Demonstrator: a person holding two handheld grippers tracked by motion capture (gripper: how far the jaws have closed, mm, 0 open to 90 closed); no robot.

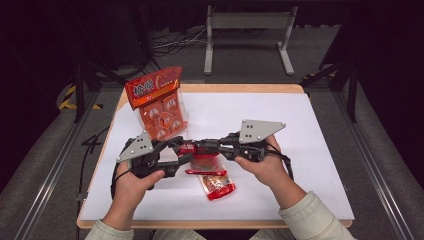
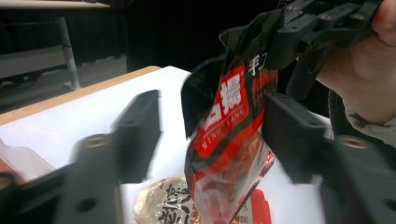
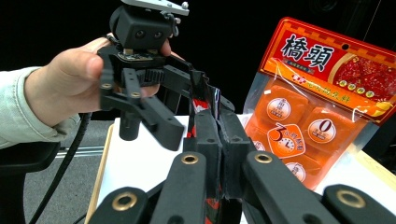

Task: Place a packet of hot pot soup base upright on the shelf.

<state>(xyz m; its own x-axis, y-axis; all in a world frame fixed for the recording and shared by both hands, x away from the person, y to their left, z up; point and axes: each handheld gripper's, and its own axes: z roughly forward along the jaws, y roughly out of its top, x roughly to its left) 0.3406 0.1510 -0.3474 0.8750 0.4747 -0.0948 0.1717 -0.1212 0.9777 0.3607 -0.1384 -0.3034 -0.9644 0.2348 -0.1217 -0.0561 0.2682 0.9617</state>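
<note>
Left gripper view: red snack packet (image 2: 229,154) hangs between left claw (image 2: 210,135) pads, not yet pinched; right claw (image 3: 219,135) clenched on its top edge. Risk: lopsided closing crumples packet, tugs it loose onto tabletop (image 1: 280,115).

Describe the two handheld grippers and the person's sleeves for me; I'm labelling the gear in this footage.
Both grippers, left gripper and right gripper, are black plastic with two flat jaws on jointed link arms pinned by brass-coloured rivets. Each carries a grey three-cornered plate dotted with small holes on top, and a black cable trails back from each. The person wears pale greenish-grey sleeves.
</note>
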